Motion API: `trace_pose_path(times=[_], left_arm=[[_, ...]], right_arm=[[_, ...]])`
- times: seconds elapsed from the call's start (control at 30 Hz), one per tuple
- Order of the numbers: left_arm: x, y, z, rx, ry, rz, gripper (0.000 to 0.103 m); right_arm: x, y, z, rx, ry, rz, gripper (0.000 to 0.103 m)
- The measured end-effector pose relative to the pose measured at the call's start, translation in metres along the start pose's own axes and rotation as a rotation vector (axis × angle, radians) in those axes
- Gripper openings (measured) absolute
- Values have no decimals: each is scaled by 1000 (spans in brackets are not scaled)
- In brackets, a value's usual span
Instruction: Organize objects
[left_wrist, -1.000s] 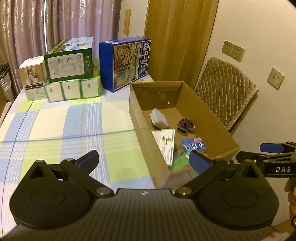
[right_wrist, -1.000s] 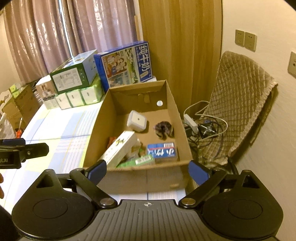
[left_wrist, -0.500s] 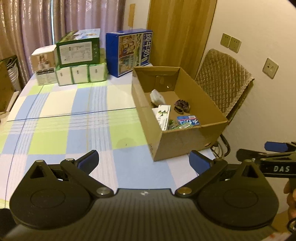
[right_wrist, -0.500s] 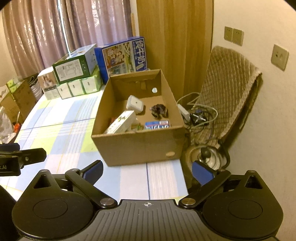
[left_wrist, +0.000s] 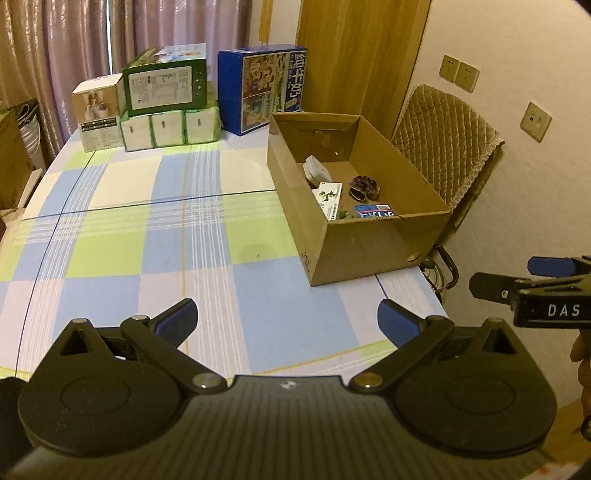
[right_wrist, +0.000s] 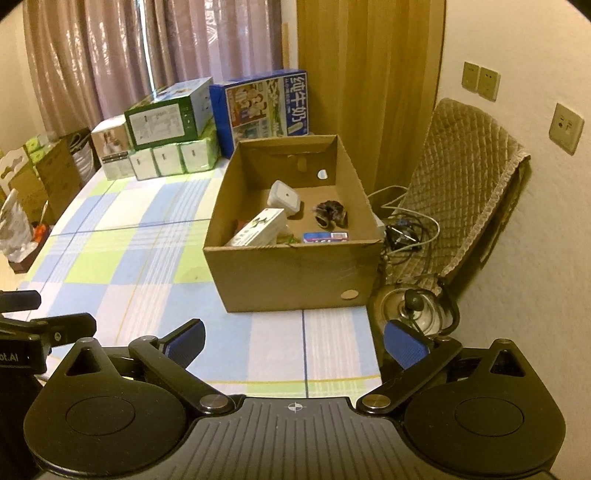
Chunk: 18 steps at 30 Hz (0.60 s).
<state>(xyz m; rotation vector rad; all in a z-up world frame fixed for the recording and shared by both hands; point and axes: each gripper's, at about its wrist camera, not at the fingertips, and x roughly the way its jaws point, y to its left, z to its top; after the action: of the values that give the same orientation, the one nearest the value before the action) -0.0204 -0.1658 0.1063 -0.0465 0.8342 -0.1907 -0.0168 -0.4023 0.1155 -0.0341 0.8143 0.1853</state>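
hovering over checked table (left_wrist: 110, 251): left hand-held gripper (left_wrist: 287, 318), right hand-held gripper (right_wrist: 294, 341), both spread, empty; cardboard box (right_wrist: 291, 271) ahead.

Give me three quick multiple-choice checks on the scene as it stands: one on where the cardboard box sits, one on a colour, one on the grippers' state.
1. Where is the cardboard box on the table?
A. Dead centre
B. At the edge nearest the quilted chair
C. Stacked on the cartons by the curtain

2. What colour is the tall carton standing just behind the box?
A. Blue
B. Red
C. Black

3. What state are the left gripper and right gripper in?
A. Both shut on items
B. Left shut on the white container
C. Both open and holding nothing

Answers: 1 B, the box's right wall runs along the table edge beside the chair. 2 A, its sides and top band are blue. 3 C, each pair of blue pads stands wide apart with only tablecloth between, and the container lies in the box.
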Motion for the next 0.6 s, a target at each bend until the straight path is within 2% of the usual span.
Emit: trace_pose_path(times=[0.6], left_arm=[[-3, 3, -7, -27, 4, 9, 102]], right_arm=[[-4, 1, -6, 21, 2, 16, 100]])
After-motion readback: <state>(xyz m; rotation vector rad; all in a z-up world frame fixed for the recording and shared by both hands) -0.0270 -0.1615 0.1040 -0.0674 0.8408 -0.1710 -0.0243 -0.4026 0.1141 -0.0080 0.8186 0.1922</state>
